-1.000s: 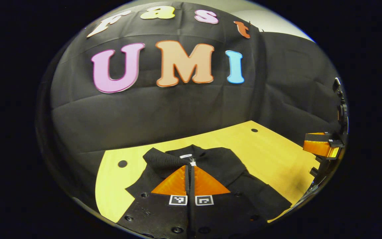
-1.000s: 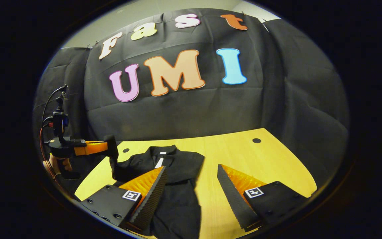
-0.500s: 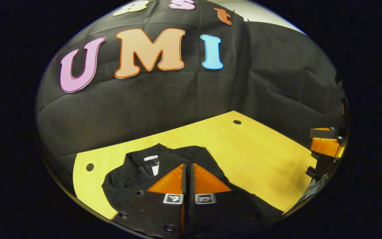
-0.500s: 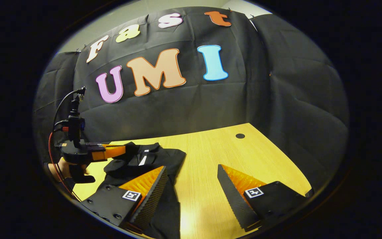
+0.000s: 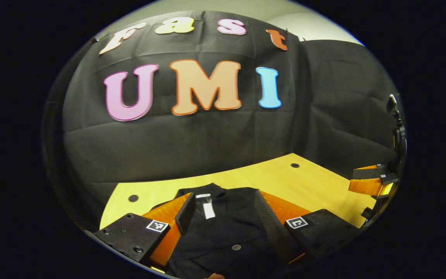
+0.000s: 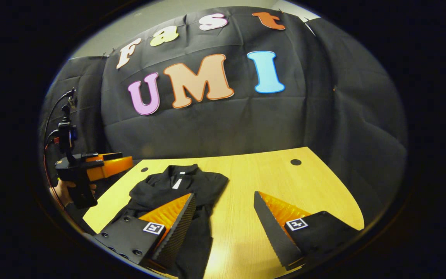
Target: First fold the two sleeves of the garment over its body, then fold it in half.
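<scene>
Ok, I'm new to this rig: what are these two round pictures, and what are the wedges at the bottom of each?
Each picture comes from a camera riding on a hand-held pair of tongs, looking forward along its two fingers. The wedges at the bottom are those fingers.

In the left gripper view, the left tongs stand open over a black garment lying on a yellow table. The right tongs show at the far right edge.

In the right gripper view, the right tongs are open too, over the garment's edge and bare table. The left tongs show farther off at the left, held by a person's hand.

Nothing is held: both tongs are open and the garment lies free on the table.
</scene>
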### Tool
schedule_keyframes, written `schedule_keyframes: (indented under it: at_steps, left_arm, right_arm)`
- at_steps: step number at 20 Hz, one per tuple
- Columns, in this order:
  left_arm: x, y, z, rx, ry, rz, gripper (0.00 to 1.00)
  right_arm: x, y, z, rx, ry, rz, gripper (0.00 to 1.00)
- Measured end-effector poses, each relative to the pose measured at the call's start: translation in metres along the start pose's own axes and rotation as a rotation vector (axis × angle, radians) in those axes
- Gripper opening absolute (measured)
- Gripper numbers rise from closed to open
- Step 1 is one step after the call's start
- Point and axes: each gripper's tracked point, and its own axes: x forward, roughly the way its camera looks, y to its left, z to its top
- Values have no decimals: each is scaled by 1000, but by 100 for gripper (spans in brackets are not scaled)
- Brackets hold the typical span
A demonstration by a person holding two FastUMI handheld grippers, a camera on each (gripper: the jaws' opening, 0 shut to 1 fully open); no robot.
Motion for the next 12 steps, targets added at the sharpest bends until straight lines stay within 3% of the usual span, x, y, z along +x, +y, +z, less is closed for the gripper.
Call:
schedule_keyframes:
  at_steps: [5, 12]
  left_arm:
    - [-68, 56, -35, -2, 29, 138, 93]
    - [-154, 92, -139, -37, 187, 201, 94]
  right_arm:
    - [-8, 27, -22, -10, 24, 26, 98]
    - [-39, 71, -98, -31, 143, 5, 97]
